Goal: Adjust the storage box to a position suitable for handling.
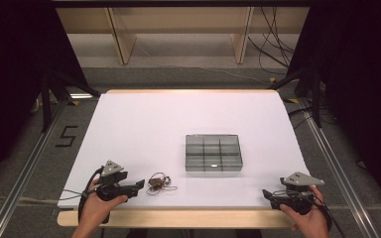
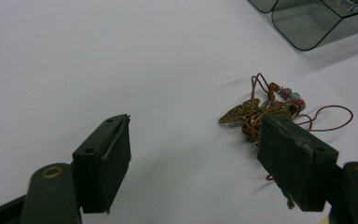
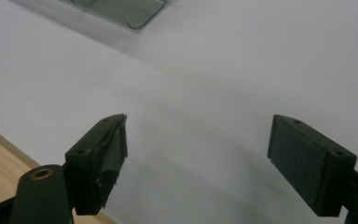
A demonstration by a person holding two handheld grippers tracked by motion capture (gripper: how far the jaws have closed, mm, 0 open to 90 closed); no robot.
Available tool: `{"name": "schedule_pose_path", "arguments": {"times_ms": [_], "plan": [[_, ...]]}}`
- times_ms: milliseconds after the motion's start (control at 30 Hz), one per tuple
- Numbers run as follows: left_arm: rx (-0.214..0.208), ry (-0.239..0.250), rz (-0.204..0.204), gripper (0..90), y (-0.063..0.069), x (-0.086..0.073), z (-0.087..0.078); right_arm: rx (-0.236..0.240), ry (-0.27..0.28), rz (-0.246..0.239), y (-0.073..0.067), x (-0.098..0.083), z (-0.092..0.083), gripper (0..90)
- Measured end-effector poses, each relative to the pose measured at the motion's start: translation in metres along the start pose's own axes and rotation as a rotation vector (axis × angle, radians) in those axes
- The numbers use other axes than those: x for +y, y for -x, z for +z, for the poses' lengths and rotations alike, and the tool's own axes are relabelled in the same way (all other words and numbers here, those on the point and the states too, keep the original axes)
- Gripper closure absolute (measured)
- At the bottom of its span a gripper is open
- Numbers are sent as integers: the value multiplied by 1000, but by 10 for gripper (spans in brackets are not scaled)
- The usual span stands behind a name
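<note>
Necklace [image 1: 159,182] lies on white table [image 1: 144,124], seemingly carpeted floor [image 1: 342,163] around.

The table [image 1: 188,114] wears a matt white, paper-smooth cover over a pale wooden edge. The organizer box [image 1: 213,152] is smoky, glossy clear plastic. The necklace [image 2: 265,112] shows thin brown cord, glossy beads and a brassy metal filigree pendant. The left tongs [image 2: 196,154] look matt dark plastic with scuffed pads.

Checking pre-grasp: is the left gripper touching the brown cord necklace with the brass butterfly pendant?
Apart. High view shows white table between left gripper and brown cord necklace with brass butterfly pendant.
</note>
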State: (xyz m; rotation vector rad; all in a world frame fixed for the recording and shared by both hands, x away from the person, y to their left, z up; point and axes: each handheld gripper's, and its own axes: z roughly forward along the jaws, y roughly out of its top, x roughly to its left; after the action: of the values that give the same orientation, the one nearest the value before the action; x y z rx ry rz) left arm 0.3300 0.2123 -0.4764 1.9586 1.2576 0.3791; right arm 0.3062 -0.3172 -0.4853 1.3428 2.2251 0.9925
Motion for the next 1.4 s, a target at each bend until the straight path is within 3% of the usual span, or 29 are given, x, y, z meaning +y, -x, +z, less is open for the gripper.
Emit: {"name": "schedule_pose_path", "arguments": {"times_ms": [33, 100, 133, 200, 233, 467, 500, 533, 600, 633, 700, 767, 833, 867, 900, 967, 1000, 1033, 1067, 1100, 1200, 1300, 1367, 1400], "plan": [[1, 3, -1, 252, 0, 0, 0, -8, 11, -52, 5, 0, 1, 206], [1, 2, -1, 253, 0, 0, 0, -9, 17, -54, 6, 0, 1, 208], [2, 4, 0, 252, 0, 0, 0, -7, 10, -29, 4, 0, 1, 209], [5, 7, -2, 253, 1, 0, 0, 11, 16, -62, 7, 0, 3, 209], [0, 5, 0, 253, 0, 0, 0, 4, 2, -46, 5, 0, 2, 208], [-3, 17, -12, 253, 2, 0, 2, -8, 15, -54, 6, 0, 2, 196], [7, 17, -12, 253, 3, 0, 2, -11, 16, -15, 3, 0, 1, 193], [-2, 8, -2, 253, 2, 1, 1, -8, 23, -54, 6, 0, 2, 190], [-2, 9, 12, 252, 3, 1, 2, 1, 23, -46, 6, 0, 2, 191], [-9, 9, 9, 253, 3, 2, 2, 24, 20, -23, 6, 1, 2, 192], [-6, 23, -7, 253, 5, 4, 4, 13, 31, -7, 5, 2, 2, 191], [-8, 25, 3, 253, 6, 7, 4, 20, 28, 8, 5, 4, 2, 183], [-10, 33, 3, 253, 7, 10, 5, 19, 47, -23, 10, 8, 4, 175], [-12, 28, 20, 253, 7, 13, 6, 28, 30, 23, 7, 9, 3, 175], [-11, 36, 16, 253, 8, 14, 7, 28, 57, -33, 11, 12, 5, 175], [-13, 23, 33, 253, 9, 19, 8, 33, 63, -29, 13, 17, 6, 179], [-14, 23, 28, 253, 10, 21, 10, 31, 49, -9, 12, 19, 6, 194], [-11, 30, 31, 253, 11, 22, 11, 40, 63, -27, 15, 21, 8, 221], [-18, 25, 35, 253, 12, 25, 13, 40, 52, -3, 13, 22, 8, 246], [-22, 28, 37, 253, 13, 28, 14, 49, 54, -38, 18, 24, 9, 261], [-41, 24, 35, 254, 15, 35, 17, 66, 58, -16, 19, 28, 11, 360], [-32, 38, 31, 262, 17, 42, 21, 61, 87, -56, 26, 33, 13, 457], [-33, 29, 45, 268, 18, 46, 23, 52, 95, -56, 29, 36, 14, 477], [-38, 27, 51, 271, 19, 48, 24, 52, 72, -15, 26, 37, 13, 492]]}}
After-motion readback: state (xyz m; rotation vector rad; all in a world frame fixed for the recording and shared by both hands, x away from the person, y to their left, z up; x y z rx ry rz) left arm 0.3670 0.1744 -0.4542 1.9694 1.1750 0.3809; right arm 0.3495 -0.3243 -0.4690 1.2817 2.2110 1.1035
